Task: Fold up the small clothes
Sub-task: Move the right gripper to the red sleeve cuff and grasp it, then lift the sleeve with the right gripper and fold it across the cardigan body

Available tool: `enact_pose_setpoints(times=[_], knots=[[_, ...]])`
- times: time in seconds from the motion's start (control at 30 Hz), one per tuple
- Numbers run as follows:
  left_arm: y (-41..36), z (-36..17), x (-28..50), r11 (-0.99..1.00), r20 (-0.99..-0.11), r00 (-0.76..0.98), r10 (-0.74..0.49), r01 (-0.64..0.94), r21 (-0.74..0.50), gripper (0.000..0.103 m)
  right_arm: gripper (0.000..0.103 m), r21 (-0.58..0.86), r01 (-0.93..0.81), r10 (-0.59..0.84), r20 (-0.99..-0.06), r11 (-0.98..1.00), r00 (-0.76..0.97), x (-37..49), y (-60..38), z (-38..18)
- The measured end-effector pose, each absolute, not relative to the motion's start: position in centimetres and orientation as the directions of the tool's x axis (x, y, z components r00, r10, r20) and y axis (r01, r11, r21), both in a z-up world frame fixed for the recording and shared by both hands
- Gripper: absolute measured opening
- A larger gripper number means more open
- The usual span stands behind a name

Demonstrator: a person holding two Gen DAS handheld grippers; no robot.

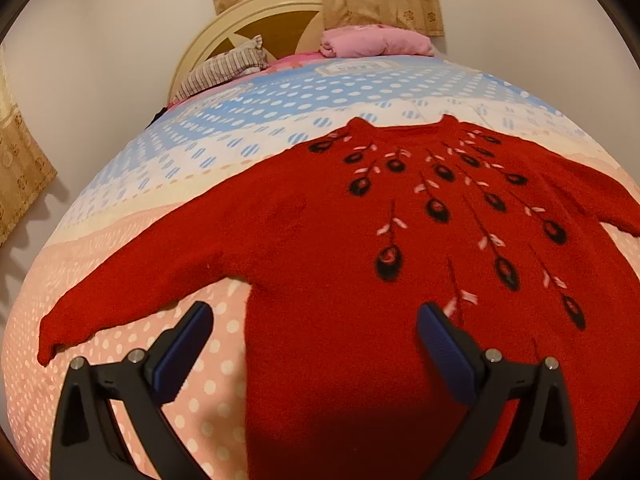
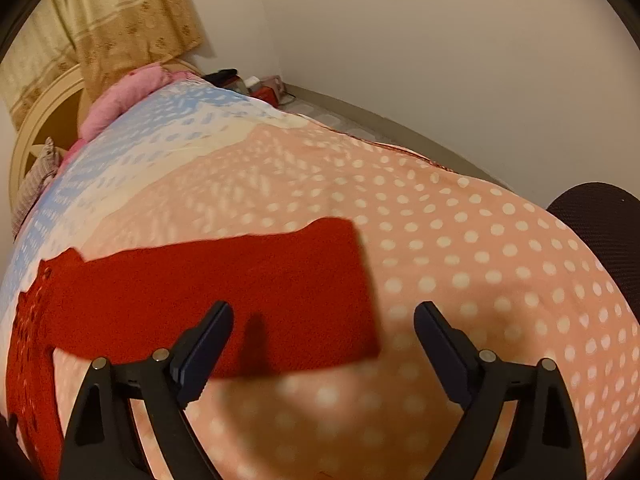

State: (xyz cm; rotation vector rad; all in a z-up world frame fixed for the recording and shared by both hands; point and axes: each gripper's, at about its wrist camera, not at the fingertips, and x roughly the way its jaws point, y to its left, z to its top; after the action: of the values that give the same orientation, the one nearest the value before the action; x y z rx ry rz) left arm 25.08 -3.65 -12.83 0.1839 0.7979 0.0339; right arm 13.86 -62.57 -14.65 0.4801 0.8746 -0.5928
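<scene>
The right claw (image 2: 322,320) stands wide open and holds nothing; below and between its fingers lies the cuff end of one red sleeve (image 2: 304,292), with the inner finger over the knit and the outer finger over bare bedspread (image 2: 480,264). No pad presses on the cloth. The left claw (image 1: 314,324) is also spread wide and empty, hanging over the lower left side of the red sweater (image 1: 360,248), one finger over the spotted cover and the other over the body of the garment.

The sweater lies face up and flat on the bed, neck toward the headboard (image 1: 248,20), flower pattern showing, both sleeves stretched out to the sides. The other sleeve (image 1: 132,292) runs out toward the left edge of the left wrist view. Nothing is folded yet.

The step in hand appears to be the reach for the first fold, most likely a sleeve brought in across the body. For that, the right claw would need to come down onto the cuff, close on the thick knit near its edge, then carry it inward without dragging the body askew. The left claw could pin or grip the hem side meanwhile.
</scene>
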Motion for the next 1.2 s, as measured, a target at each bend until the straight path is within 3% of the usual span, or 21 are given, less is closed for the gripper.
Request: enact_pose_setpoints(times=[0.07,0.13,0.2,0.23,0.3,0.4,0.7,1.2], knots=[[-3.3,-13.0,25.3,0.984,-0.712,0.695,0.104,0.03,0.173,0.103,0.084,0.154,0.666,-0.271,-0.829,0.73,0.489,14.4,-63.6,-15.1],[-2.9,-13.1,25.6,0.985,-0.715,0.69,0.107,0.024,0.171,0.103,0.073,0.173,0.671,-0.249,-0.839,0.721,0.483,14.7,-64.3,-15.6],[-2.5,-13.3,25.8,0.986,-0.718,0.688,0.11,0.016,0.166,0.103,0.057,0.196,0.662,-0.22,-0.844,0.723,0.49,15.2,-64.4,-16.1],[-2.3,-13.3,25.9,0.987,-0.719,0.686,0.11,0.013,0.163,0.103,0.055,0.195,0.652,-0.217,-0.841,0.733,0.495,15.3,-64.2,-16.2],[-2.1,-13.4,25.9,0.987,-0.721,0.684,0.107,0.012,0.158,0.103,0.03,0.199,0.626,-0.207,-0.833,0.754,0.514,15.6,-63.6,-16.0],[-1.8,-13.3,25.9,0.988,-0.721,0.685,0.106,0.009,0.153,0.103,0.012,0.197,0.603,-0.195,-0.831,0.773,0.521,16.2,-62.9,-15.5],[0.4,-12.2,25.7,0.99,-0.698,0.705,0.122,-0.034,0.139,0.103,0.009,0.203,0.543,-0.209,-0.771,0.815,0.602,17.5,-60.6,-9.8],[3.9,-12.5,24.5,0.995,-0.701,0.705,0.103,-0.075,0.07,0.103,0.009,0.085,0.348,-0.215,-0.642,0.934,0.736,21.6,-49.2,2.5]])
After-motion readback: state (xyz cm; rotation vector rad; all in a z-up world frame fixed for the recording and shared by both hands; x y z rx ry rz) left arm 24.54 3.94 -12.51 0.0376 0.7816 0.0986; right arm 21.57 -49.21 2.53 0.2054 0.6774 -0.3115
